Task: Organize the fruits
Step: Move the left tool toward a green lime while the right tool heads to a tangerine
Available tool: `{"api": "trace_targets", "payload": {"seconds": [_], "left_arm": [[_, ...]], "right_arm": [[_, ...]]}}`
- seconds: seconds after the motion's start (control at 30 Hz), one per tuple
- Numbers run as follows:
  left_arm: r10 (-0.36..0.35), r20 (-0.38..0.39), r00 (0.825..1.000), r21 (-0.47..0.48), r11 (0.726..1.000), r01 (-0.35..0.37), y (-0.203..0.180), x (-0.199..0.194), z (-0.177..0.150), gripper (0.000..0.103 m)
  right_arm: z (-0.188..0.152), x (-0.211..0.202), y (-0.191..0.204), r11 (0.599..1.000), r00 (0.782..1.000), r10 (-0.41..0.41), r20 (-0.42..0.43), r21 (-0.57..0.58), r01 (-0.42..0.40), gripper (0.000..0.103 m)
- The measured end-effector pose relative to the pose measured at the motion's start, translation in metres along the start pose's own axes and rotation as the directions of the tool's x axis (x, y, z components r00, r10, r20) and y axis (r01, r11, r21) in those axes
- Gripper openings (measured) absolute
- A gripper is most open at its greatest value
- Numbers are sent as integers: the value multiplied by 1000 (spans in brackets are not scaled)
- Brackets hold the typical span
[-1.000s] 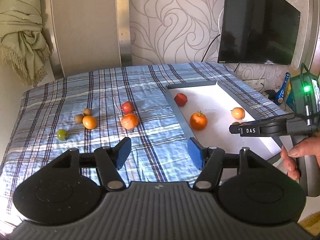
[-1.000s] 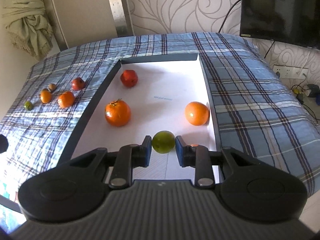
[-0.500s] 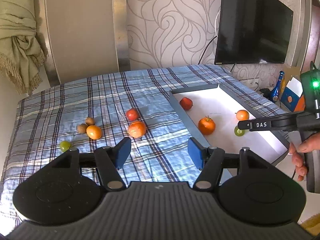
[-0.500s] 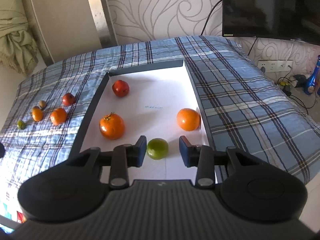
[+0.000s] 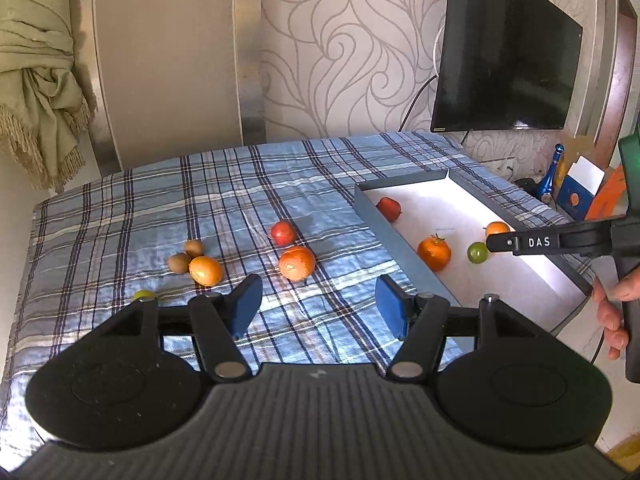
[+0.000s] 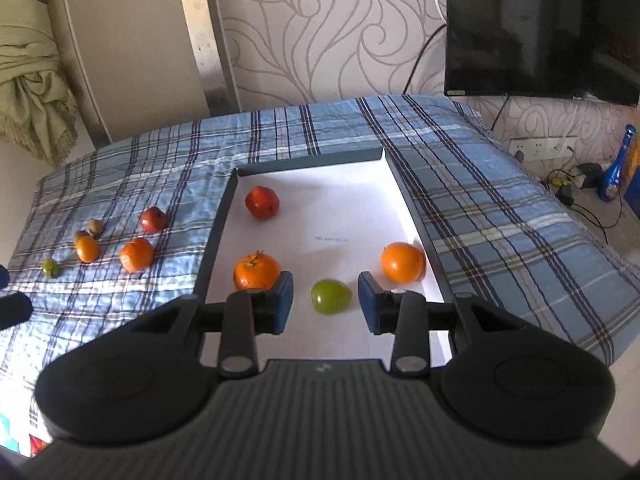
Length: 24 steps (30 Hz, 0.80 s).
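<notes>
A white tray with a grey rim [image 6: 308,159] lies on the plaid cloth and holds a red fruit [image 6: 262,202], a stalked tangerine [image 6: 256,271], an orange [image 6: 402,262] and a green fruit [image 6: 331,297]. My right gripper [image 6: 326,300] hovers open at the tray's near end. The green fruit lies free on the tray floor just beyond its pads. Out on the cloth sit a red fruit [image 5: 283,233], an orange [image 5: 297,263], a smaller orange [image 5: 205,270], two brown kiwis [image 5: 179,262] and a small green fruit [image 5: 143,294]. My left gripper [image 5: 318,304] stands open and empty above the cloth, short of them.
A black TV [image 5: 504,56] hangs on the wall behind the tray. A blue bottle [image 6: 616,168], a wall socket [image 6: 540,148] and cables lie to the right, off the cloth. A tied curtain [image 5: 36,64] hangs at far left. A person's hand [image 5: 612,312] holds the right gripper.
The right jaws opened off the green fruit, which now rests in the tray, and that gripper drew back and up. The left gripper drifted left over the cloth, still open.
</notes>
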<state>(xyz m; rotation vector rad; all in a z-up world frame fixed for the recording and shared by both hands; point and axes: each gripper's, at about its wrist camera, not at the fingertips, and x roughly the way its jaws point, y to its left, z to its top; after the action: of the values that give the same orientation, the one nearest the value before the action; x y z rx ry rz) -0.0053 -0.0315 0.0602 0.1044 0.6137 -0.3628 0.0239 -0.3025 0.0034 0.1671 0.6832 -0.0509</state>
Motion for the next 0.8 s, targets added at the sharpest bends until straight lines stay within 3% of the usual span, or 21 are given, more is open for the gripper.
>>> {"api": "trace_targets", "payload": {"seconds": [0.2,0.4,0.8], "left_arm": [[-14,-2,1000,0,1000,14,10,3,0,68],[-19,25,1000,17,1000,19,20,2,2,68],[26,-11,1000,-32,999,-26,69,12,-11,68]], "right_arm": [[-5,-6,8,1000,1000,-11,-4,5,11,39],[5,-18,42,998,999,43,24,-43,-42,39],[7,-20,103,981,990,142,1,-130,-141,39]]}}
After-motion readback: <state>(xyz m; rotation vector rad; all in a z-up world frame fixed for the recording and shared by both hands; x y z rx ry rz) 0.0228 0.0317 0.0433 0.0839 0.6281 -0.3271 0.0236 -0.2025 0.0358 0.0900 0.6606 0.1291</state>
